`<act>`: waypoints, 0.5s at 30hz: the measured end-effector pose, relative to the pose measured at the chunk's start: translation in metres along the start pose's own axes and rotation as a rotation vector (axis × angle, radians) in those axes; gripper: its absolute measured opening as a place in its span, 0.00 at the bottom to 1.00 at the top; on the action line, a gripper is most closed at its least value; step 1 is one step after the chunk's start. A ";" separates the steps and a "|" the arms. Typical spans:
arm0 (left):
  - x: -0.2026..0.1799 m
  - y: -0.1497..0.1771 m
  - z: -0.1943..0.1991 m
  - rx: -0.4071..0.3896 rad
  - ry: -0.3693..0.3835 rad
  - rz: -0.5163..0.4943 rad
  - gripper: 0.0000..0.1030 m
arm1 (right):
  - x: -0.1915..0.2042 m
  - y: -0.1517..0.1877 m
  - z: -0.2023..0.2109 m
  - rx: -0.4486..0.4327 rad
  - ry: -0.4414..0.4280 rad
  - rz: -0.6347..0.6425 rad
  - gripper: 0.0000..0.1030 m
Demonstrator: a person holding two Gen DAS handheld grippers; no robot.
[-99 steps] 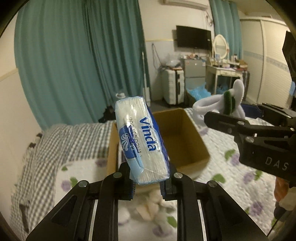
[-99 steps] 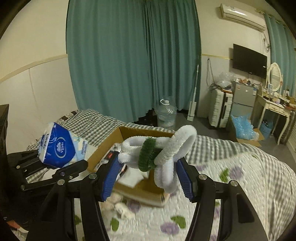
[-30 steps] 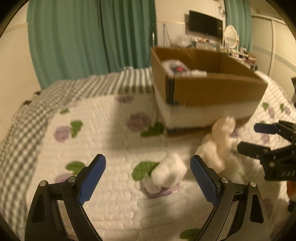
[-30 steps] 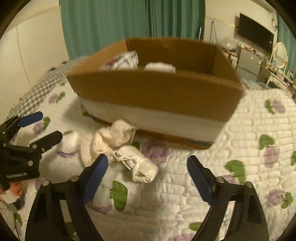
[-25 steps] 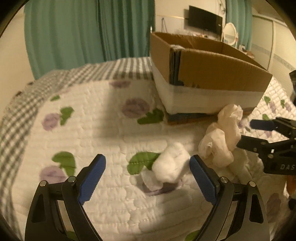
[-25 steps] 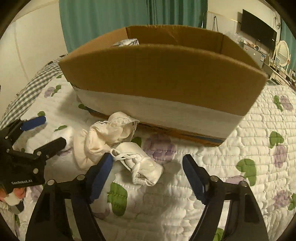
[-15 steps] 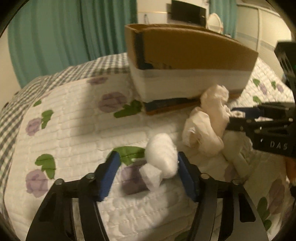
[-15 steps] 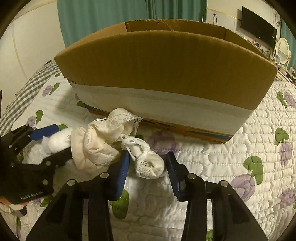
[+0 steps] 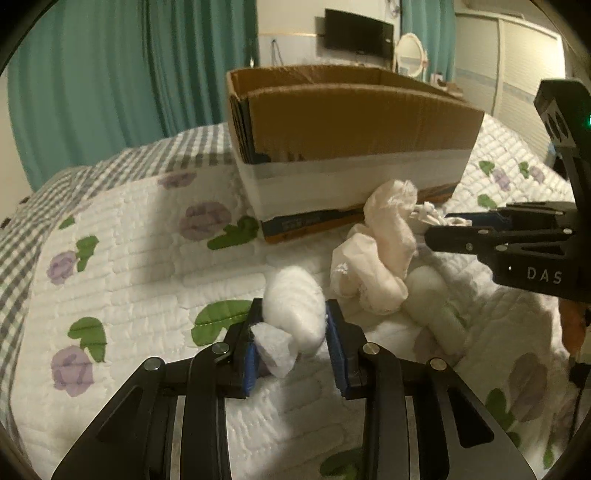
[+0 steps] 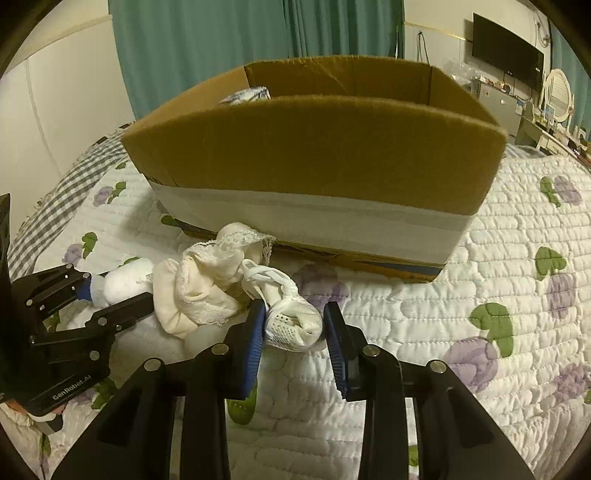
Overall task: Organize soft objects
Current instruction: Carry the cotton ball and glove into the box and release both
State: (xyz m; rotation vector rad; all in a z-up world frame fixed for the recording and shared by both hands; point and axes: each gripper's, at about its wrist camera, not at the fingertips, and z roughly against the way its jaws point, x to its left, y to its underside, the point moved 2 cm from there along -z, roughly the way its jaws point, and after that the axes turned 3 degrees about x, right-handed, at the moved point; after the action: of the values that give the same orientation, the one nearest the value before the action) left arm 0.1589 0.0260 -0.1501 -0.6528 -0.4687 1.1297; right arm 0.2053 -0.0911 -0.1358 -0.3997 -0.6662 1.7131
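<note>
A brown cardboard box [image 9: 354,122] stands on the quilted bed; it also shows in the right wrist view [image 10: 317,155], with a tissue pack [image 10: 247,96] peeking over its rim. My left gripper [image 9: 290,328] is shut on a white fluffy roll [image 9: 295,310] lying on the quilt. My right gripper [image 10: 293,325] is shut on a small white mesh shoe [image 10: 291,321]. A crumpled cream lace cloth [image 9: 380,254] lies between them, in front of the box; it also shows in the right wrist view [image 10: 207,280]. A pale rounded item [image 9: 432,291] lies beside it.
The bed has a white floral quilt [image 10: 498,280] and a grey checked blanket [image 9: 22,229] at the left. Teal curtains [image 9: 110,74] hang behind. A TV [image 9: 358,35], a mirror and a wardrobe stand at the far right.
Both grippers let go of the tissue pack and the plush ring, came down to the quilt in front of the box, and closed: the left on the white roll, the right on the shoe.
</note>
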 end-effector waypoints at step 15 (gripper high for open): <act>-0.024 -0.048 0.099 -0.137 -0.073 0.036 0.30 | 0.018 -0.013 0.103 -0.174 -0.010 0.024 0.31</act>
State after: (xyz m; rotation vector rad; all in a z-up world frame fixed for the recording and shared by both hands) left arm 0.1188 0.0138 -0.0459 -0.7434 -0.6029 1.1654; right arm 0.1504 -0.0938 -0.0463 -0.5225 -0.8238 1.6859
